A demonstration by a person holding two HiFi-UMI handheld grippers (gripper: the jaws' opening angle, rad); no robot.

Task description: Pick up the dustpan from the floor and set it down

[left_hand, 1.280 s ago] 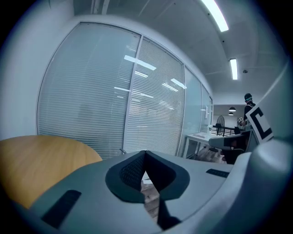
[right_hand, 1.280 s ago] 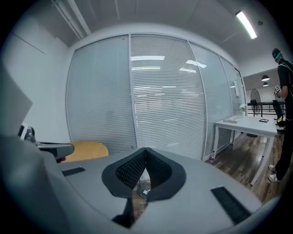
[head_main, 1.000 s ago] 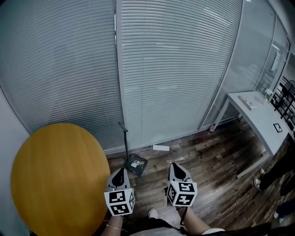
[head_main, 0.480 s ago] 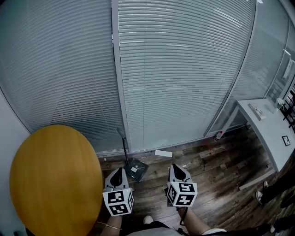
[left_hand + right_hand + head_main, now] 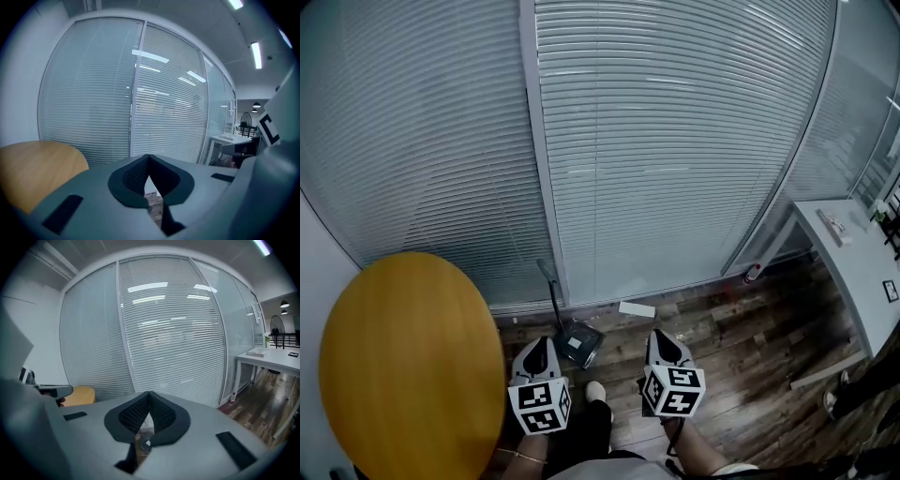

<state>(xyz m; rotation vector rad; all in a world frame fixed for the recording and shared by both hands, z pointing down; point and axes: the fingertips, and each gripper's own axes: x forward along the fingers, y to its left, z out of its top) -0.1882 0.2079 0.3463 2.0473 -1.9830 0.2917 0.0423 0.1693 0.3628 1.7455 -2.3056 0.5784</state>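
Note:
The dark dustpan lies on the wooden floor by the blinds, and its long handle stands up against the window frame. In the head view my left gripper hovers just left of the pan, jaws shut and empty. My right gripper is held to the right of the pan, well apart from it, also shut on nothing. In the left gripper view the left gripper shows its jaws meeting at the tip. The right gripper looks the same in its own view.
A round yellow table fills the lower left. Closed blinds cover the glass wall ahead. A white paper lies on the floor near the wall, and a small bottle stands beside a white desk. A shoe is between the grippers.
Both grippers have moved forward toward the blinds and the dustpan, staying shut. A foot in a white shoe has stepped forward between them.

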